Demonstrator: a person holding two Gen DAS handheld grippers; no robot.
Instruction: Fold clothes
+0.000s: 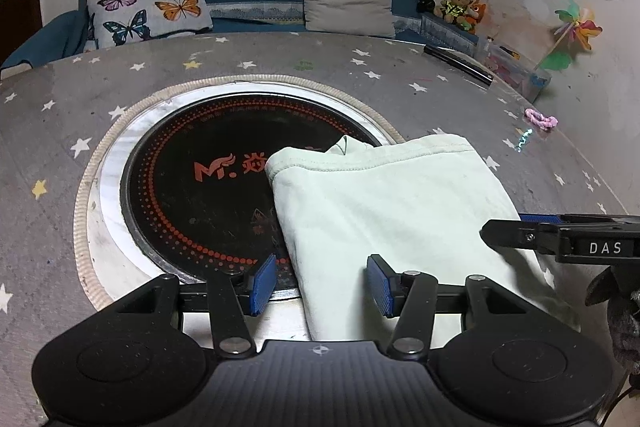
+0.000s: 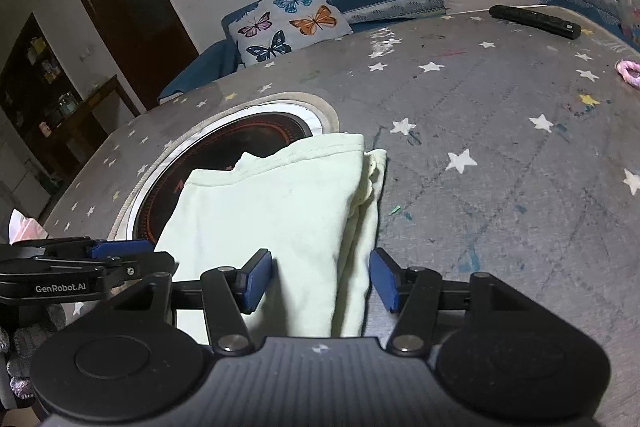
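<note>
A grey table (image 1: 60, 131) printed with stars fills both views, with a round black hotplate (image 1: 192, 179) sunk in its middle and a blue sofa behind. A pale green folded garment (image 1: 384, 203) lies on the table, its far left corner over the hotplate, hiding part of the red lettering there. Its near end is cut off behind both tools. The left gripper (image 1: 322, 285) stands released over the garment's near left edge. The right gripper (image 2: 320, 281) is spread wide too, straddling the garment's right edge, where loose layers stick out. Far right lie a black remote (image 2: 534, 21) and a pink loop (image 2: 630, 73), partly cut off.
</note>
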